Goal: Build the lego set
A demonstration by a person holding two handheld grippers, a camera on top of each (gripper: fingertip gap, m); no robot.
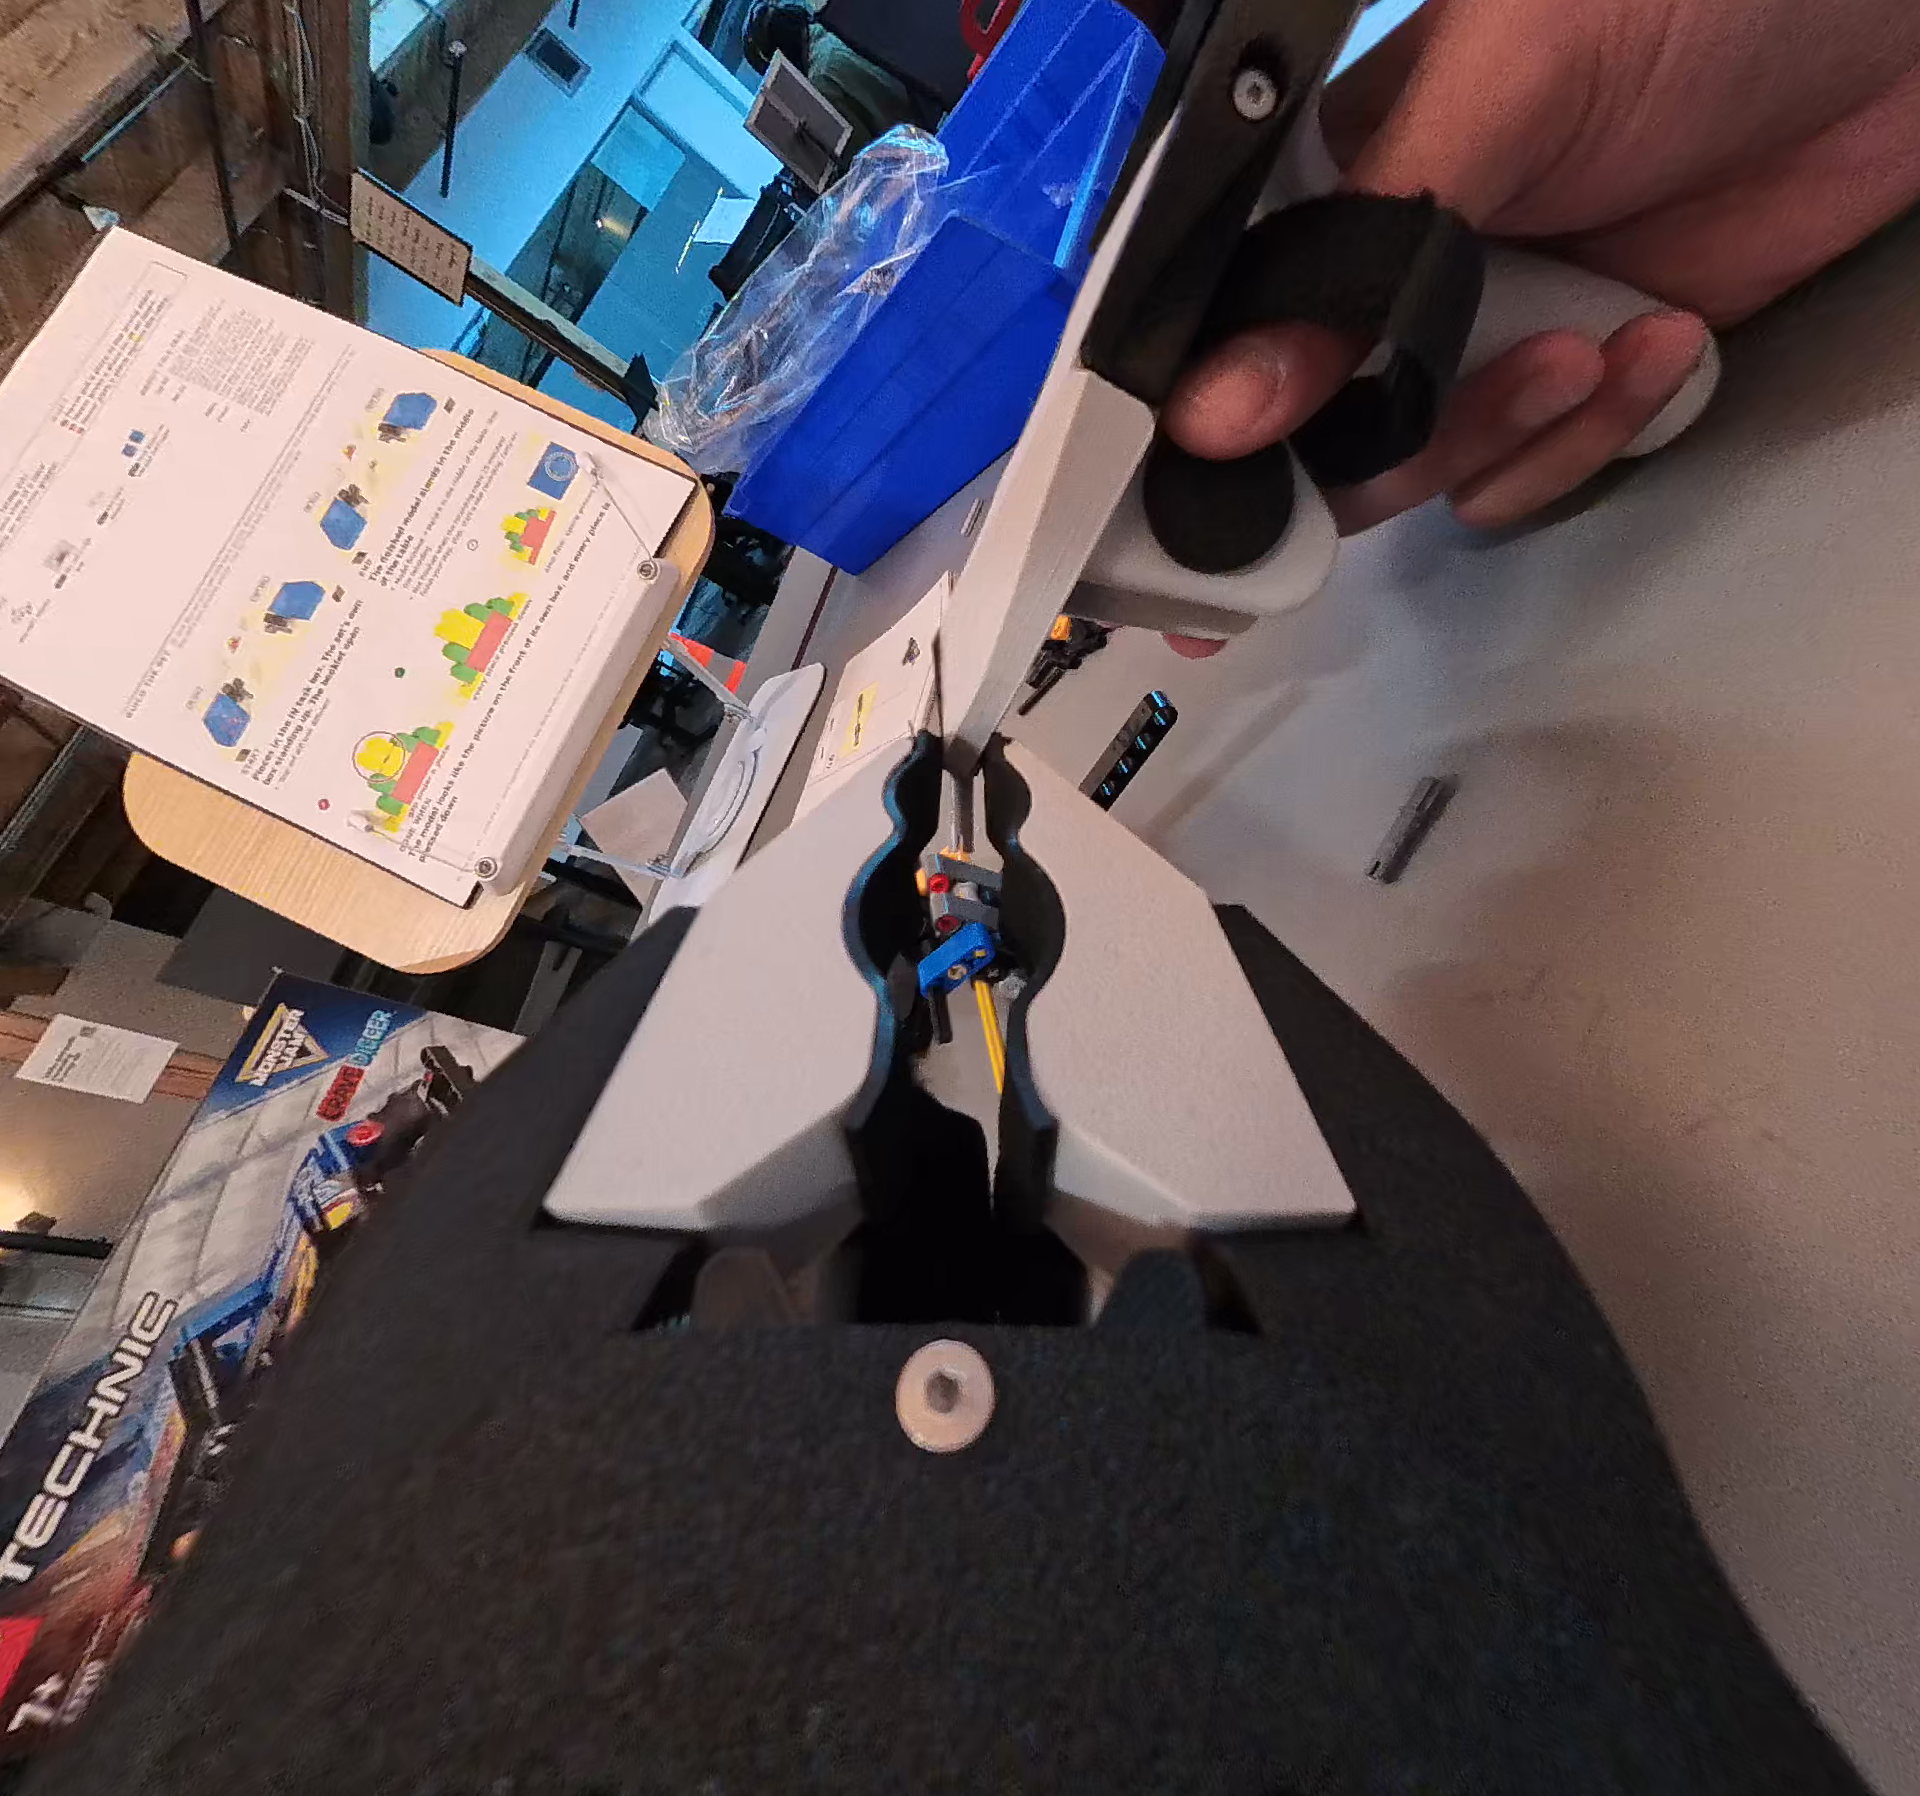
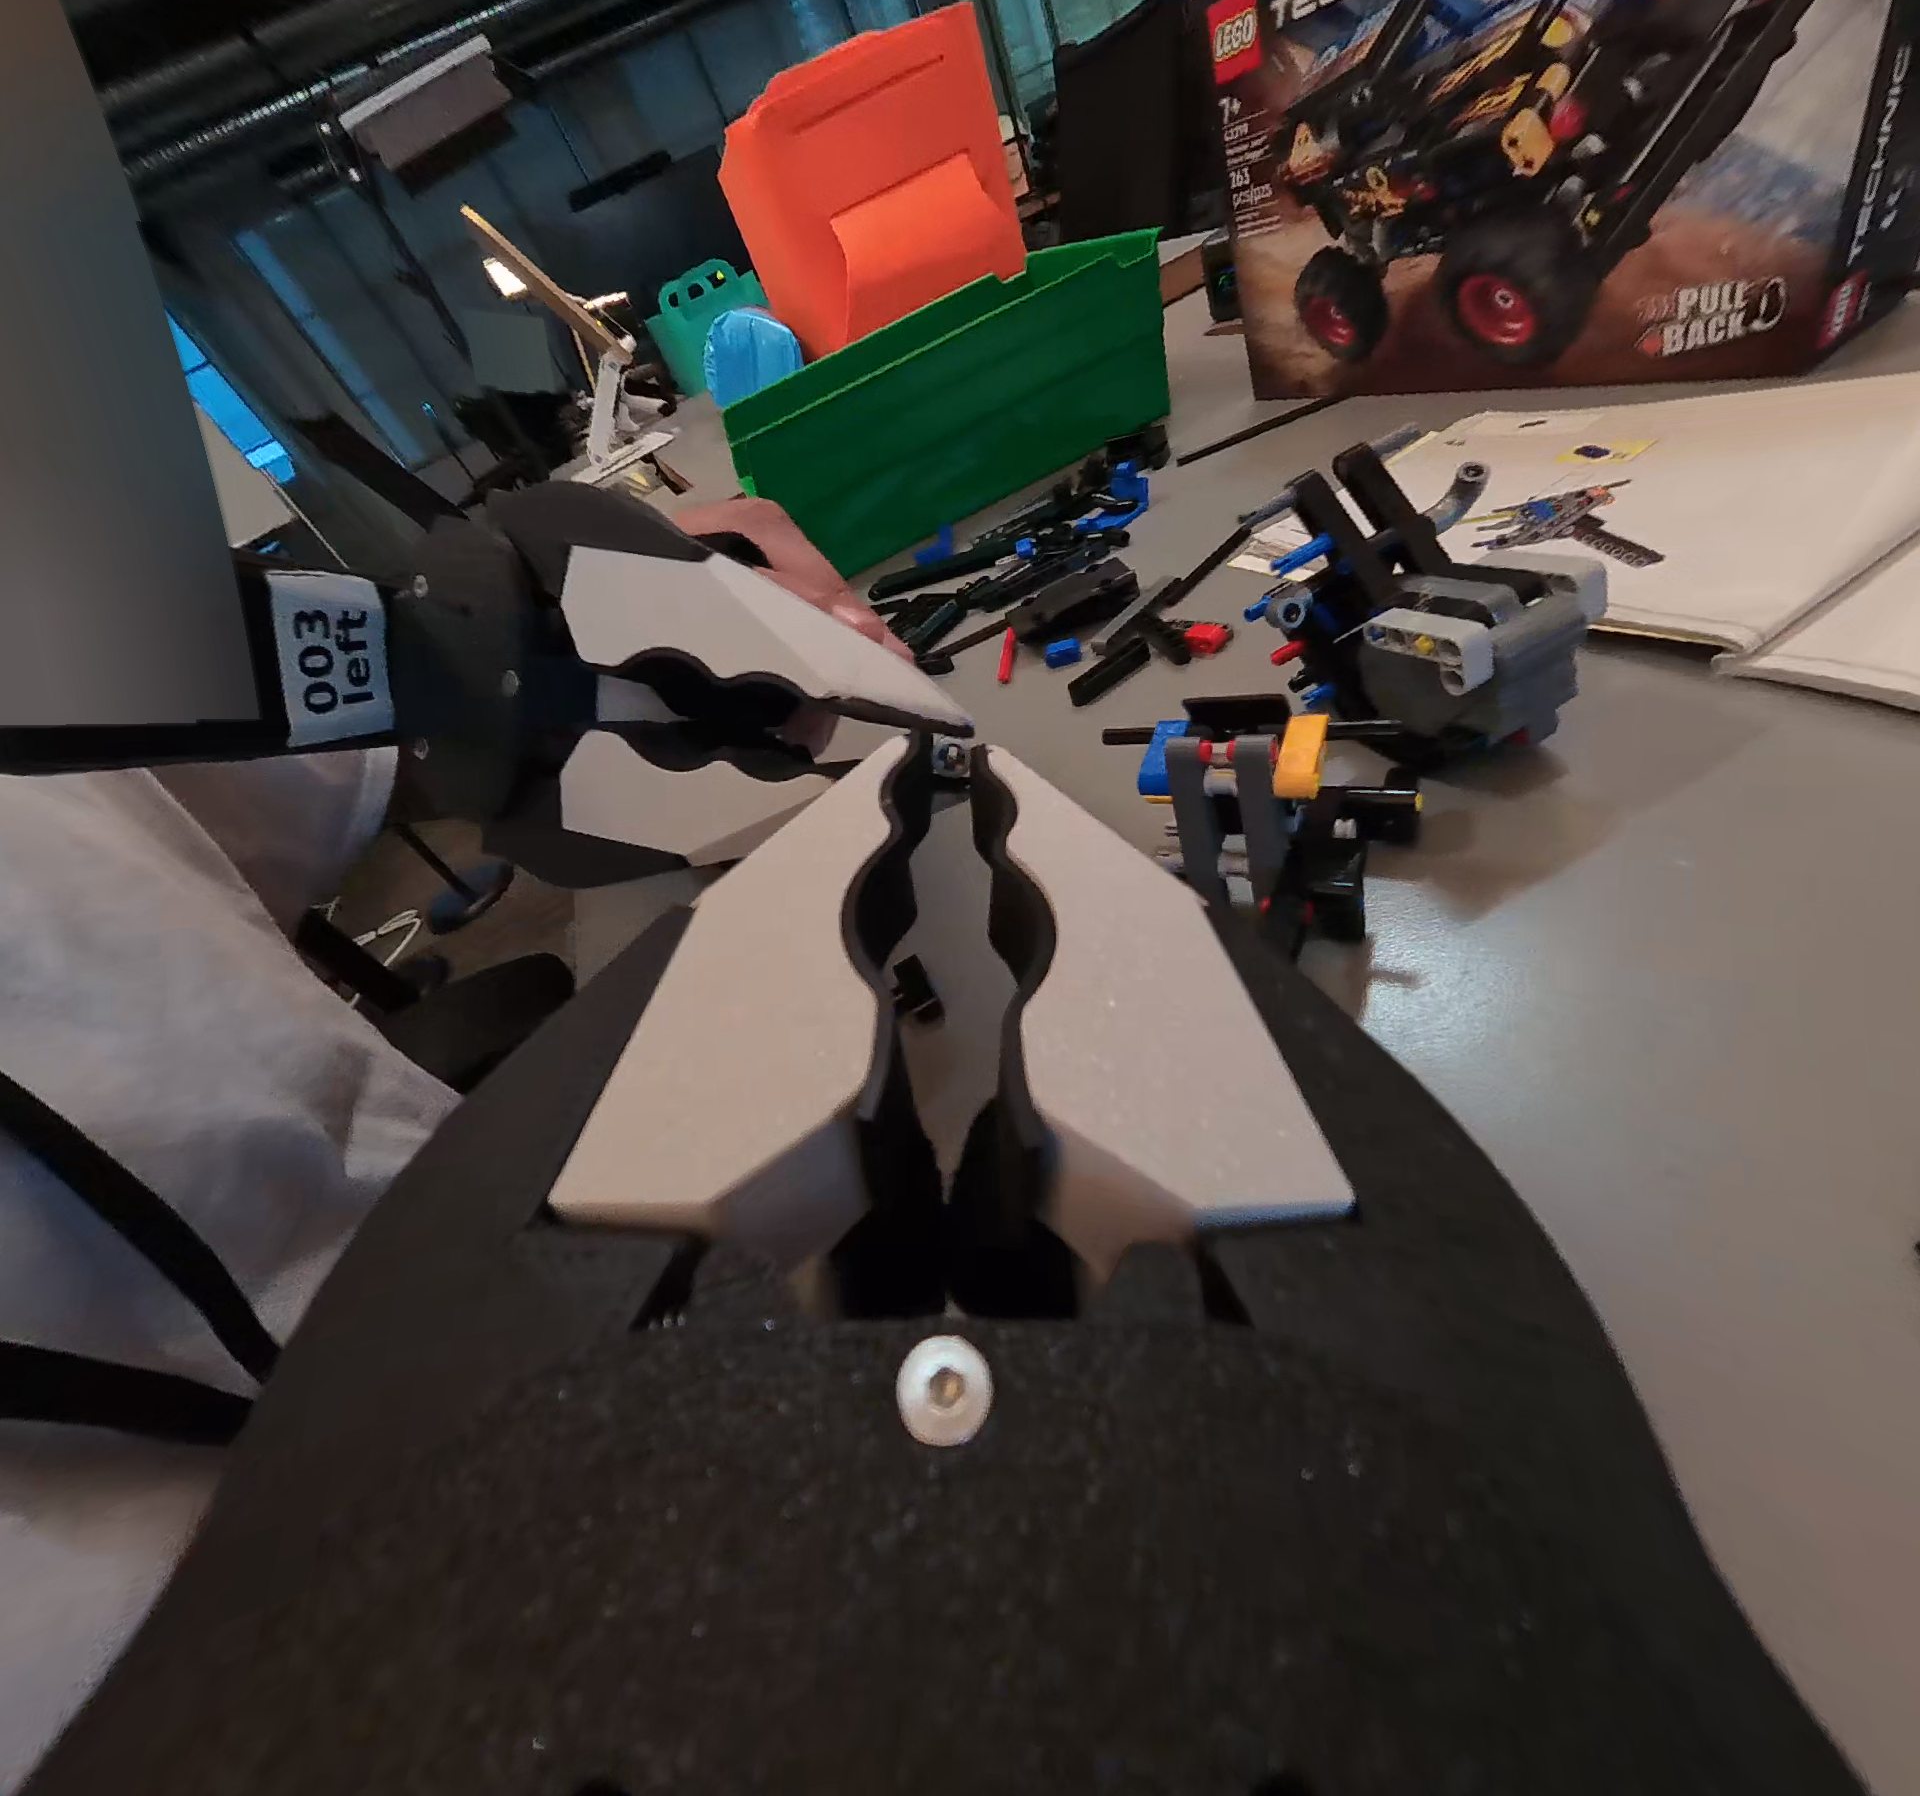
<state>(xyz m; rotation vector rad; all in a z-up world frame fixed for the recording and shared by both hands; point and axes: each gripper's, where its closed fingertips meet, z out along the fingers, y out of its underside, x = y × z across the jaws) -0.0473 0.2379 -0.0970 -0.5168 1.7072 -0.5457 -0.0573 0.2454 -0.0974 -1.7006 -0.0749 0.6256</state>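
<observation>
Connector: small grey piece (image 2: 951, 759), above the table (image 2: 1558, 1071), pinched at the tips of 2 meeting tools; right tool (image 2: 951, 754) clenched on it, left tool (image 2: 961, 723) nipping from the left.

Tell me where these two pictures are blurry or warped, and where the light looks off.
Left wrist view: strong wide-angle bending at the edges; the Lego box is soft; blue-tinted windows behind the instruction sheet. Right wrist view: the Lego box and green bin are slightly soft; the grey table shows dull glare; the background is dim.
</observation>
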